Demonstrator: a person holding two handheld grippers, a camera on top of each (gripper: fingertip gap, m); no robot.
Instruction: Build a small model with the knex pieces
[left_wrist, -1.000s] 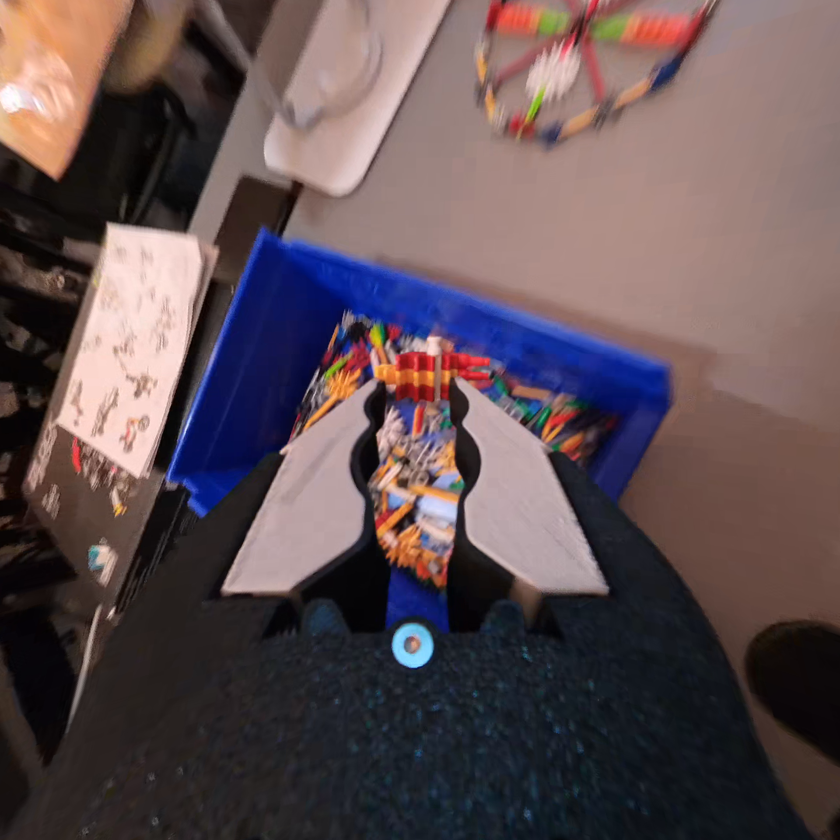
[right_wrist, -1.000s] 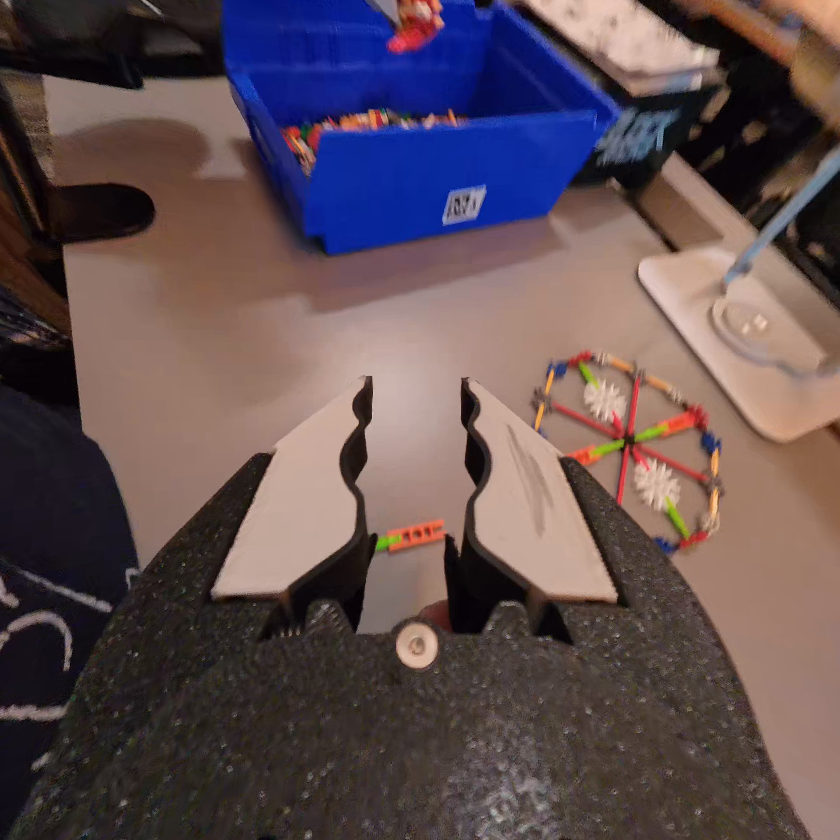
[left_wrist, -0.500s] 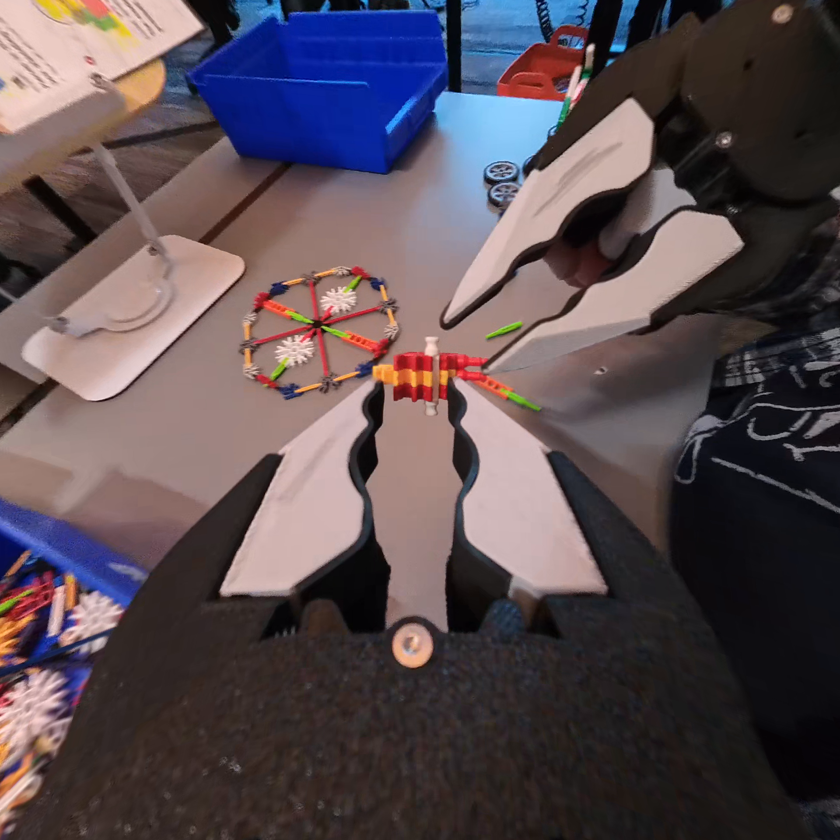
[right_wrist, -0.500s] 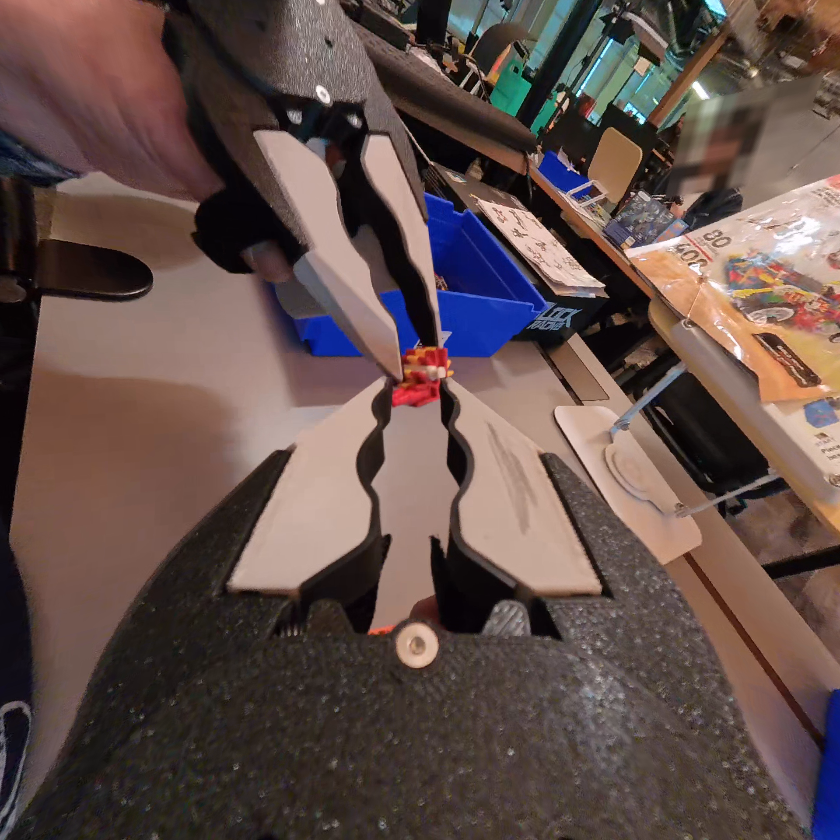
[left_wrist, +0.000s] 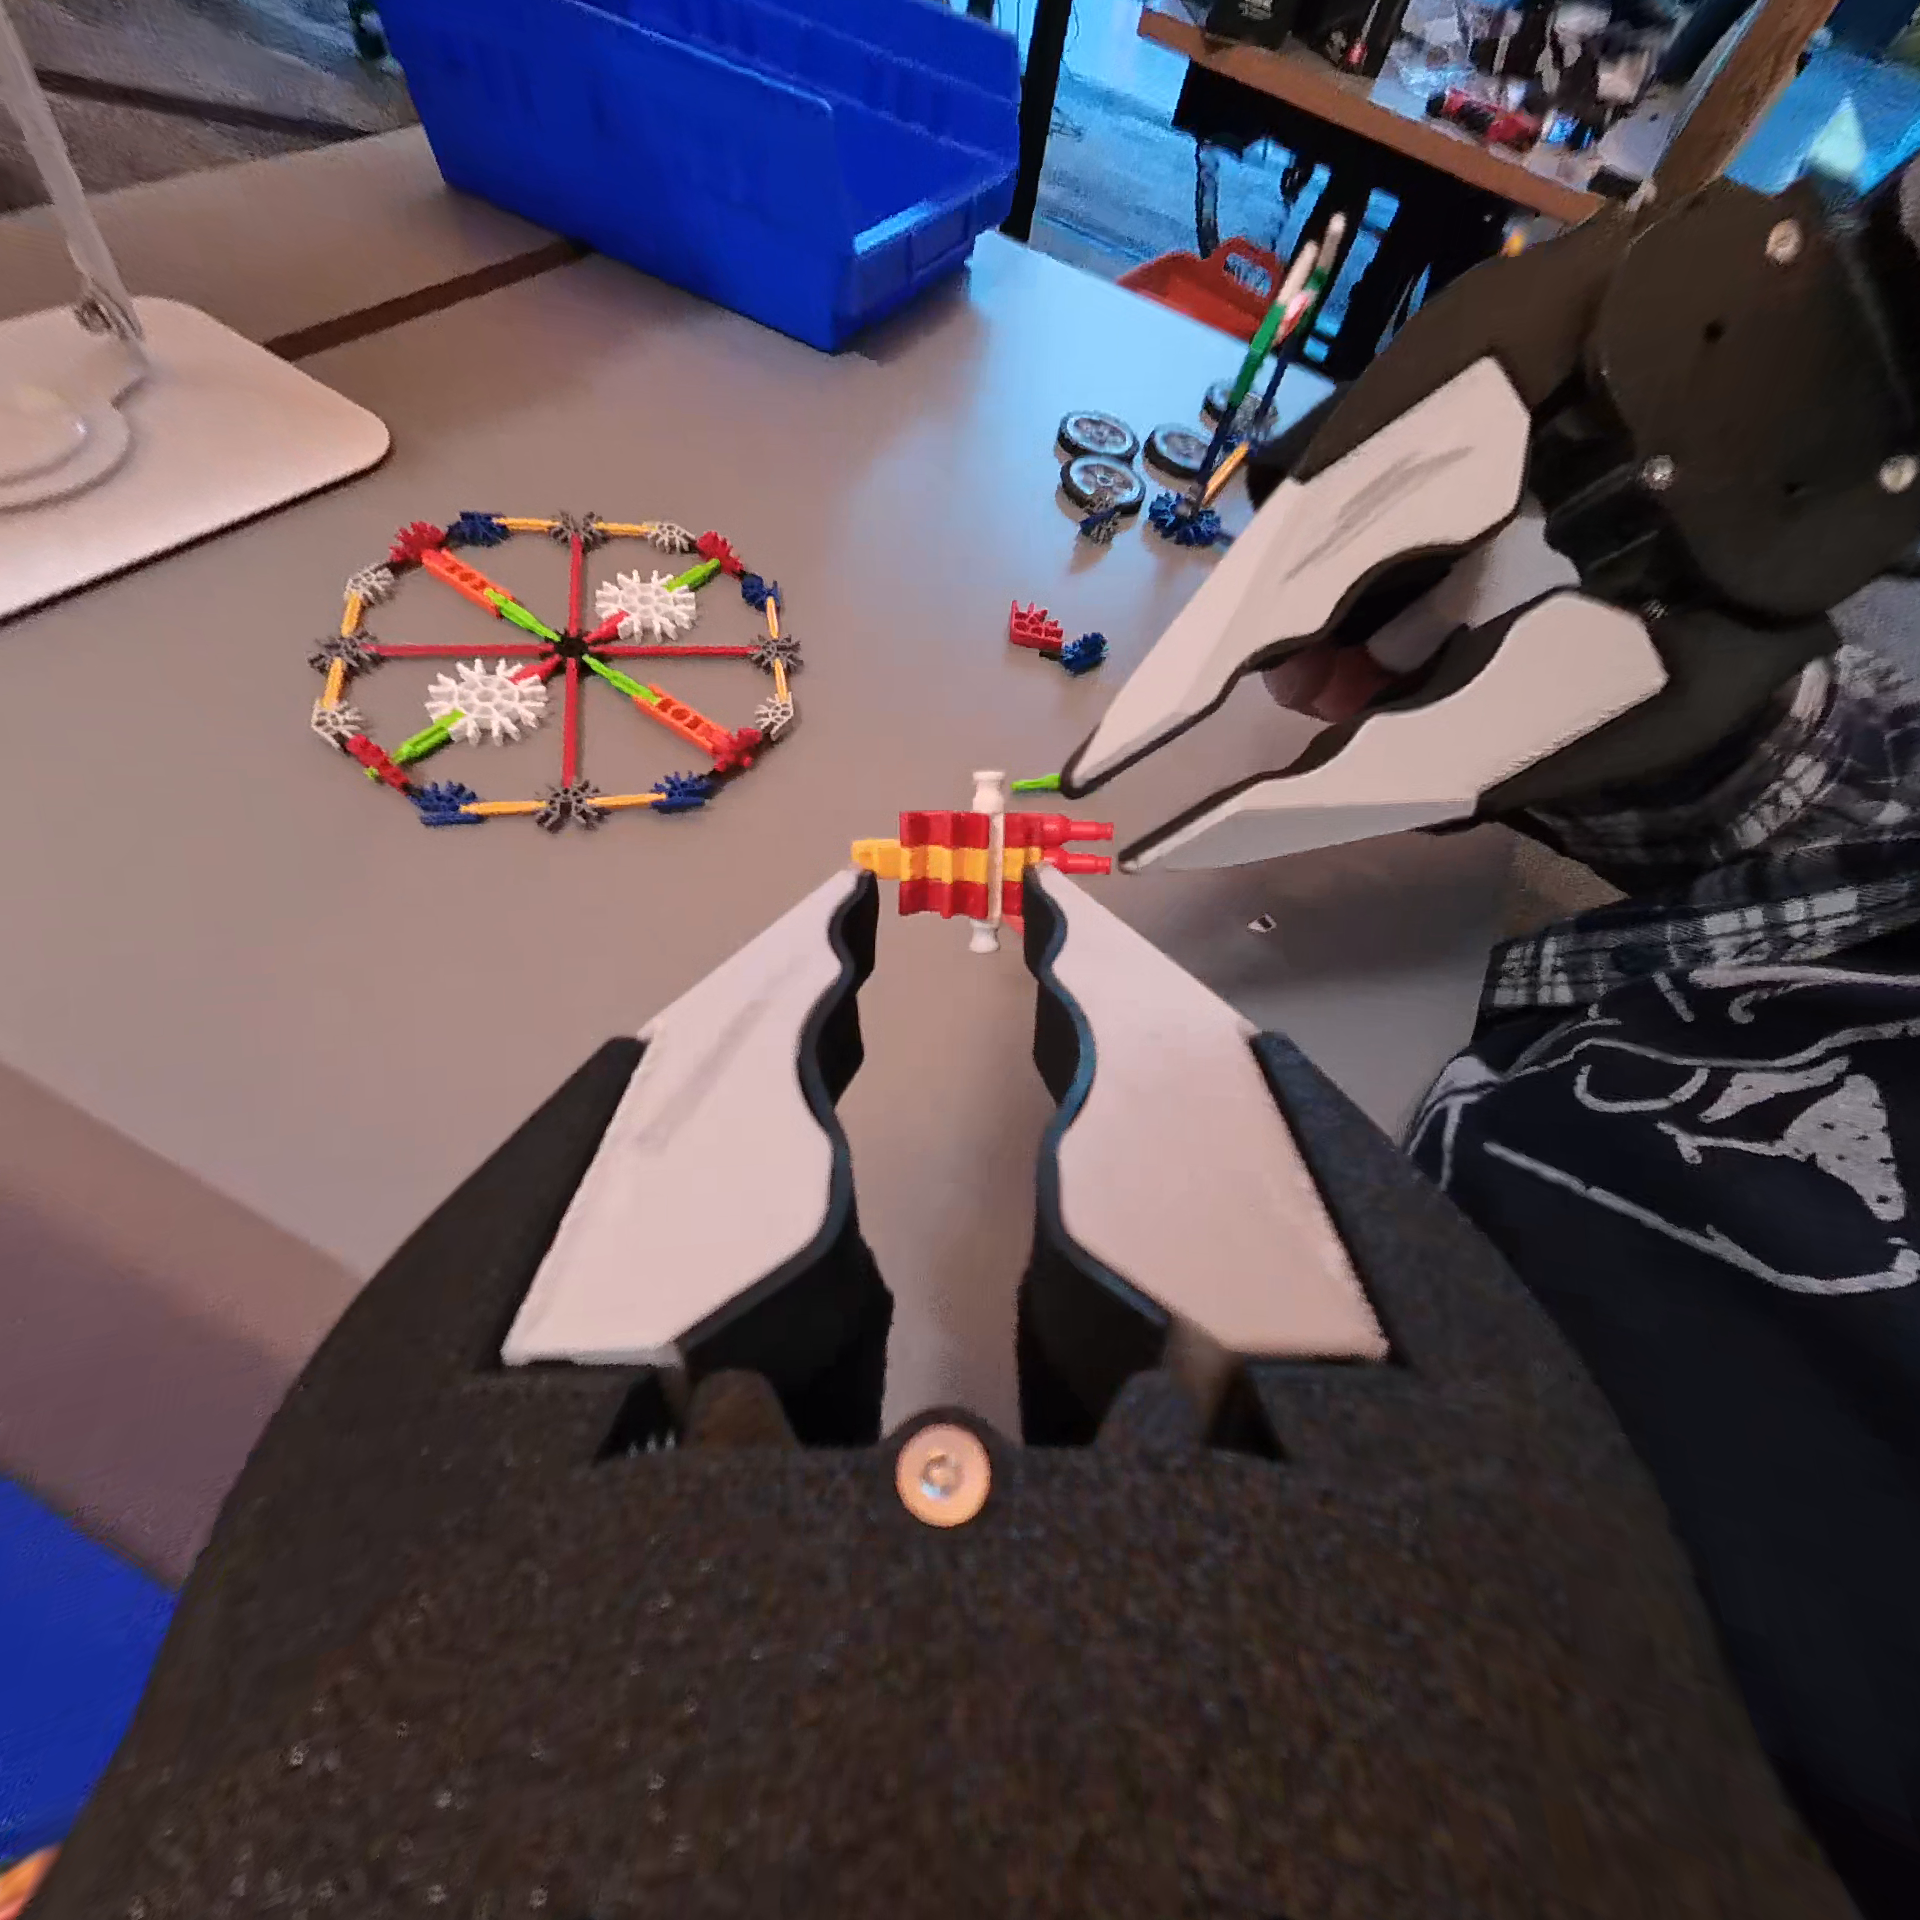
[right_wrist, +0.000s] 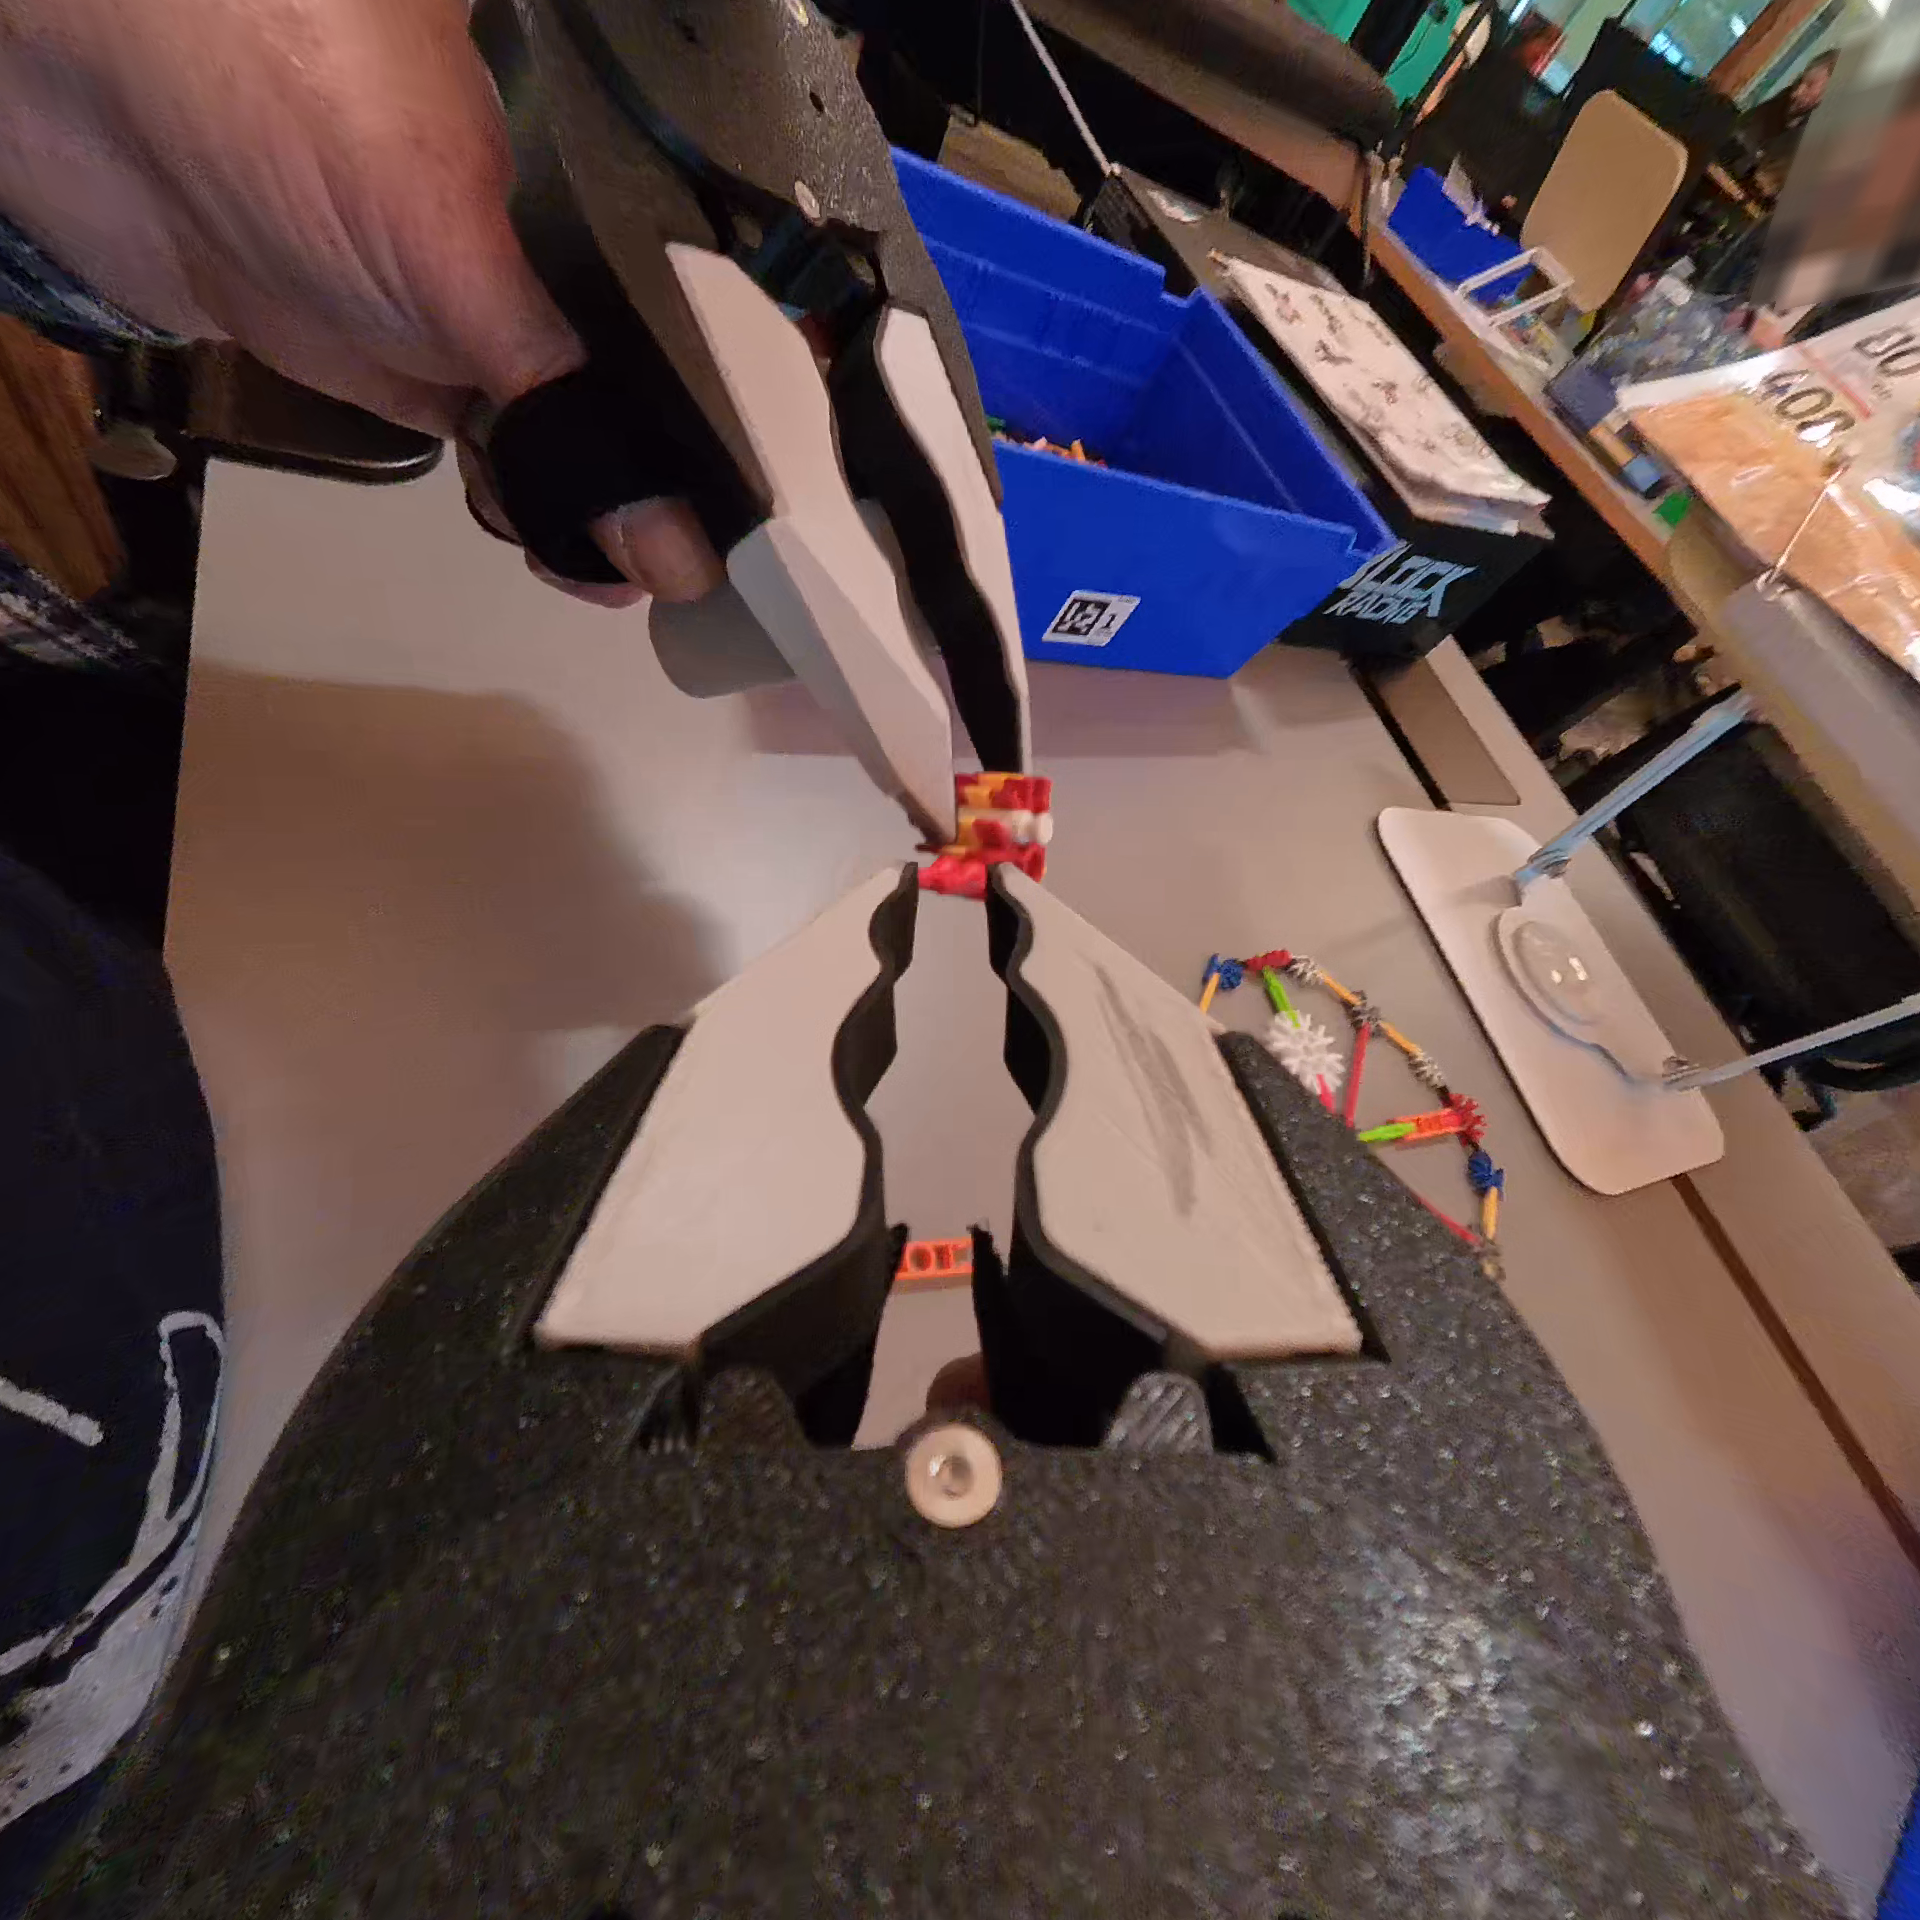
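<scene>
We are pinching a red-and-yellow block cluster (left_wrist: 971, 860) in our left gripper (left_wrist: 948, 896) above the desk (left_wrist: 260, 935); our right gripper (right_wrist: 954, 883), jaws slightly parted, is reaching its red pegs, beside a spoked wheel (left_wrist: 561, 665).

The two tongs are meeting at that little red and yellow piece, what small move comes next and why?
Probably close the right tongs on the red prongs. The left tongs pinch the red and yellow piece, and the right ones bracket its prongs with a small gap.
</scene>
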